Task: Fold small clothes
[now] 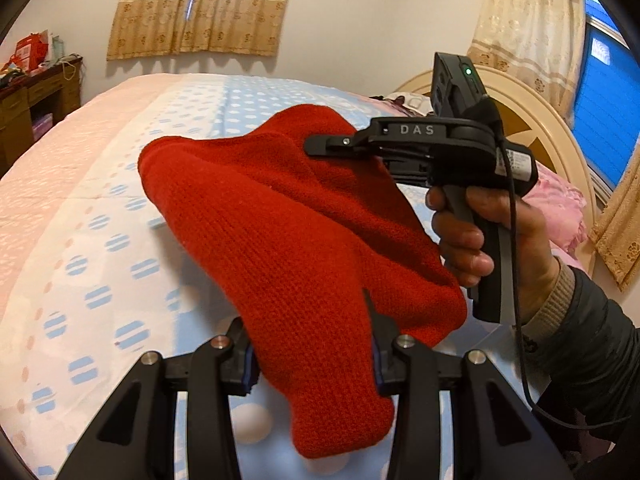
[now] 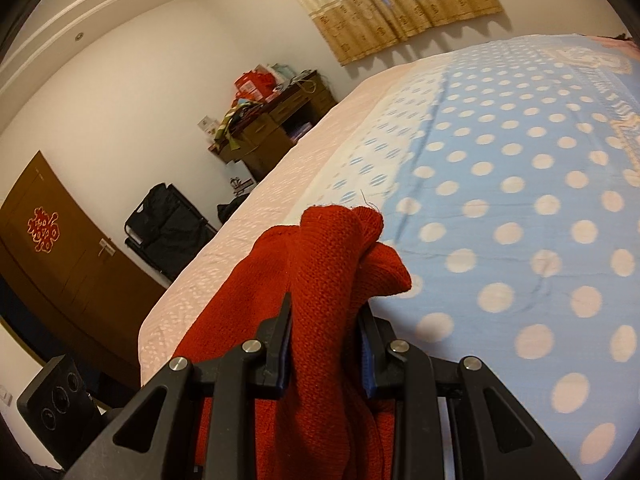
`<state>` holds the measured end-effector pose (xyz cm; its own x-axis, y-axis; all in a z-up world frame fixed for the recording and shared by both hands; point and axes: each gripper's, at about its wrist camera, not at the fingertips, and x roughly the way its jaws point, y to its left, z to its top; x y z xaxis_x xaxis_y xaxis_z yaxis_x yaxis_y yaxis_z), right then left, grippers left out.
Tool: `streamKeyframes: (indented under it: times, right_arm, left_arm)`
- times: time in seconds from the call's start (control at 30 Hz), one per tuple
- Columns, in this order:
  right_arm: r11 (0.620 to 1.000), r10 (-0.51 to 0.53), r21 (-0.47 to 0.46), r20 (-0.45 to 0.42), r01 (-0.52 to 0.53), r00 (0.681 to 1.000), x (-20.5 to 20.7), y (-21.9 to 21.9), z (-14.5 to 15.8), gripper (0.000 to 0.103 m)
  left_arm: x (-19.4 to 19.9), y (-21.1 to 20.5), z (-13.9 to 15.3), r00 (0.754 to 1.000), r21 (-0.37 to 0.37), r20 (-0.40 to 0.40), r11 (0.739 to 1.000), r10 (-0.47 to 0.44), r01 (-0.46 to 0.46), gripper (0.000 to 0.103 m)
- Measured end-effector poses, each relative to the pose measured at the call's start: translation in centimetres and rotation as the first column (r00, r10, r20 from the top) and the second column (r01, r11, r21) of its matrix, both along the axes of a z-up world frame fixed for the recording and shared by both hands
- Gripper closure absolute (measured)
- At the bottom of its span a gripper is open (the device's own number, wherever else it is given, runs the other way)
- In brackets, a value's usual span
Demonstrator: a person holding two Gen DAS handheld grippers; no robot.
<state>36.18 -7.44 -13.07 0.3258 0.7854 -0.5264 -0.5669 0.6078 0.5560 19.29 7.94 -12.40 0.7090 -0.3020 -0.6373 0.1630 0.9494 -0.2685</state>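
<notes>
Wooden desk: a brown wooden desk (image 1: 38, 100) stands far left by the wall, well away from the folding. Red boxes (image 1: 32, 50) and small odds and ends are piled on top of it.
Door: from the right wrist view, a brown door (image 2: 60, 256) with a red paper sign is on the far left. A black bag (image 2: 168, 224) sits on the floor between the door and the desk.
Curtains: a short yellow curtain (image 1: 200, 12) hangs on the wall behind the bed. Another one (image 1: 524, 28) hangs on the right, next to a blue window (image 1: 604, 120).
Bed: the bed (image 1: 80, 208) fills the middle of the room. Its cover is pink on the left side and light blue with pale dots on the right side.
Red knit cloth: the red knit cloth (image 1: 288, 232) is up in the air over the bed, held between the two tongs. It hides part of the blue cover behind it.
Left tongs: the left tongs (image 1: 314, 356) are clenched on the near end of the red cloth. A bit of the cloth hangs down past them.
Right tongs: the right tongs (image 2: 326, 344) are pinched tight on a bunched-up part of the same cloth.
Hand: a hand (image 1: 492, 240) in a dark sleeve holds the handle of the right tongs, with a black wire hanging beside it.
Headboard: a round cream headboard (image 1: 532, 128) stands at the far right, with a pink blanket (image 1: 560, 204) in front of it.
</notes>
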Motion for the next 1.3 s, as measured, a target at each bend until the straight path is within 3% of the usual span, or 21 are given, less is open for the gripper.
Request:
streamKeyframes:
  times: [0.57, 1.3]
  right_arm:
    - [0.995, 0.103, 0.007, -0.005, -0.103, 0.995, -1.8, 7.9, -0.1, 0.075]
    - [0.985, 0.172, 0.022, -0.050, -0.171, 0.984, -2.4, 13.4, -0.9, 0.075]
  left_arm:
    - [-2.2, 4.1, -0.6, 0.996, 0.031, -0.007, 0.995, 0.094, -0.093, 0.061]
    - [-4.7, 6.0, -1.3, 0.984, 0.045, -0.025, 0.983, 0.177, -0.175, 0.061]
